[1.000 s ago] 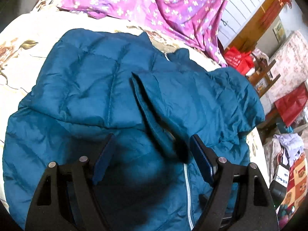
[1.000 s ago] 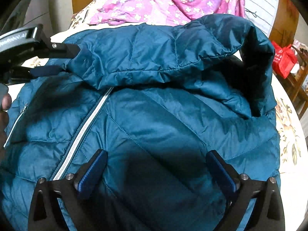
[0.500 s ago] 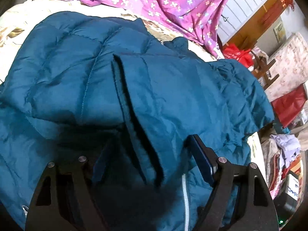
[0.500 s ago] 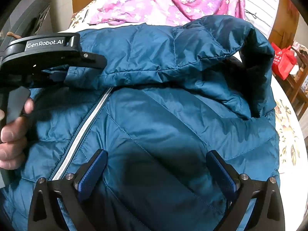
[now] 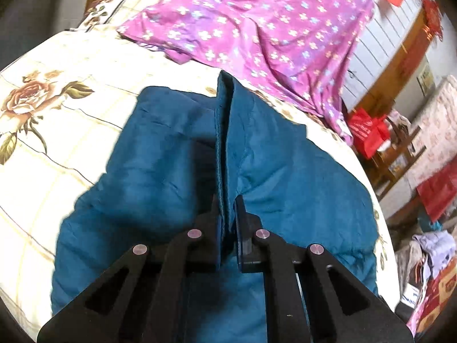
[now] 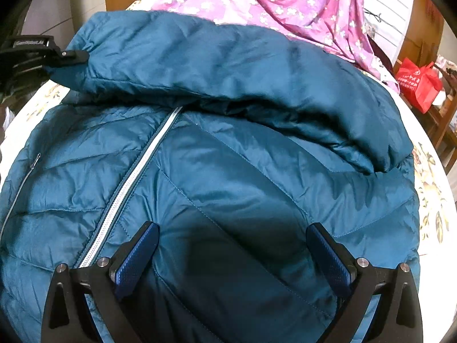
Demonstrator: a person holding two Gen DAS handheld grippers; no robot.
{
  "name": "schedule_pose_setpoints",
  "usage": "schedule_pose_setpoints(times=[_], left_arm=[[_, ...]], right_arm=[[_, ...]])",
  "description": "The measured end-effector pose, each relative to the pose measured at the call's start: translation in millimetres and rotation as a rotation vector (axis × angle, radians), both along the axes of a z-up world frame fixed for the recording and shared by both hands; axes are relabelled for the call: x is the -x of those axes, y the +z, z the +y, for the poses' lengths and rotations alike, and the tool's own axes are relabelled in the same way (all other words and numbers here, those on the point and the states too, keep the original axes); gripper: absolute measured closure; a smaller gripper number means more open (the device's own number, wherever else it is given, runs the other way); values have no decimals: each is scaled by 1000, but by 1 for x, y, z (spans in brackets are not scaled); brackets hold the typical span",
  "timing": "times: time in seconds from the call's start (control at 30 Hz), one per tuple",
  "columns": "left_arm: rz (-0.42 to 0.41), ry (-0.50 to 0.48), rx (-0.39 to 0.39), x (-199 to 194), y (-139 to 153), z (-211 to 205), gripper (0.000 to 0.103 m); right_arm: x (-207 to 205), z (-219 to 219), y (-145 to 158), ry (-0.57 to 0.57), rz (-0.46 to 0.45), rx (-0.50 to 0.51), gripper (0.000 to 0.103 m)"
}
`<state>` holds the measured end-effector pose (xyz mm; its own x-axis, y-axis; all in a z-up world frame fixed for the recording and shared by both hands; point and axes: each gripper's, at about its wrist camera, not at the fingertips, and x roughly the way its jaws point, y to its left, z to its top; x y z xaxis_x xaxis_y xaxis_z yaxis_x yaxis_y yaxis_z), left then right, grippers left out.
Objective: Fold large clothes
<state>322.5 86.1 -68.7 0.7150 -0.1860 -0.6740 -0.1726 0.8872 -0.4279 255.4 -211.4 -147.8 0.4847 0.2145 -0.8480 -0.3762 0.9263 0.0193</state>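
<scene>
A teal quilted puffer jacket point(image 6: 228, 177) lies front up on the bed, its white zipper point(image 6: 134, 188) running diagonally. One sleeve point(image 6: 228, 65) is stretched across the upper chest. My left gripper point(image 5: 227, 208) is shut on that sleeve's cuff point(image 5: 225, 143) and holds it lifted; it also shows at the far left of the right wrist view point(image 6: 68, 55). My right gripper point(image 6: 232, 245) is open and empty, hovering just above the jacket's lower front.
A floral cream bedsheet point(image 5: 57, 108) covers the bed. A purple flowered cloth point(image 5: 271, 28) lies at the far side. Red bags point(image 5: 368, 131) and wooden furniture stand off the bed's right edge, with more clutter at the lower right.
My left gripper has closed on the sleeve cuff and pulled it up and to the left, stretching the sleeve across the jacket. My right gripper has stayed in place, open.
</scene>
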Motion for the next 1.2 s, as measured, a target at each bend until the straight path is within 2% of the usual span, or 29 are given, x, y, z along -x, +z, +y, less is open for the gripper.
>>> schedule_pose_setpoints(times=[0.2,0.27,0.33,0.4,0.53,0.6,0.63,0.7,0.73,0.77,0.83,0.9,1.0,1.03,1.07,1.1,1.17,1.2], left_arm=[[87,-5,-38,-29,-28,3,95],[88,-9,-62,-36,-27,2,88],[89,-9,-73,-38,-27,5,85],[82,14,-78,-36,-24,12,85],[11,217,-207,-19,4,30,85],[-31,305,-252,-13,18,30,85],[-36,299,-257,-16,21,26,85],[-55,173,-301,-32,27,-2,85],[-56,126,-335,-37,26,-13,85],[-54,73,-365,-45,21,-27,85],[-15,0,-387,-60,0,-43,84],[58,-4,-404,-74,-26,-44,84],[123,7,-422,-78,-49,-36,83],[130,-3,-435,-80,-50,-38,83],[134,-9,-442,-81,-50,-38,83],[136,-6,-432,-82,-51,-36,83],[144,-2,-398,-83,-52,-32,83],[147,-3,-384,-84,-53,-30,83]], right_arm=[[-4,-1,1,14,3,-4,0],[-5,-5,6,15,-6,-29,0],[-5,-15,20,7,-60,-67,1],[-7,-35,40,-39,-155,-102,1],[-24,-89,69,-215,-306,-151,0],[-40,-113,73,-298,-318,-177,2],[-50,-127,76,-343,-313,-205,10],[-65,-143,80,-406,-310,-239,23],[-74,-149,84,-426,-314,-265,34],[-82,-149,85,-414,-315,-281,40],[-103,-138,87,-345,-323,-287,40],[-123,-126,77,-295,-287,-252,40],[-151,-123,28,-317,-161,-137,40],[-157,-133,-3,-348,-57,-121,38],[-159,-145,-16,-365,-11,-206,38],[-159,-153,-16,-386,0,-243,38],[-161,-155,-4,-409,2,-216,39],[-161,-154,9,-427,-33,-197,39]])
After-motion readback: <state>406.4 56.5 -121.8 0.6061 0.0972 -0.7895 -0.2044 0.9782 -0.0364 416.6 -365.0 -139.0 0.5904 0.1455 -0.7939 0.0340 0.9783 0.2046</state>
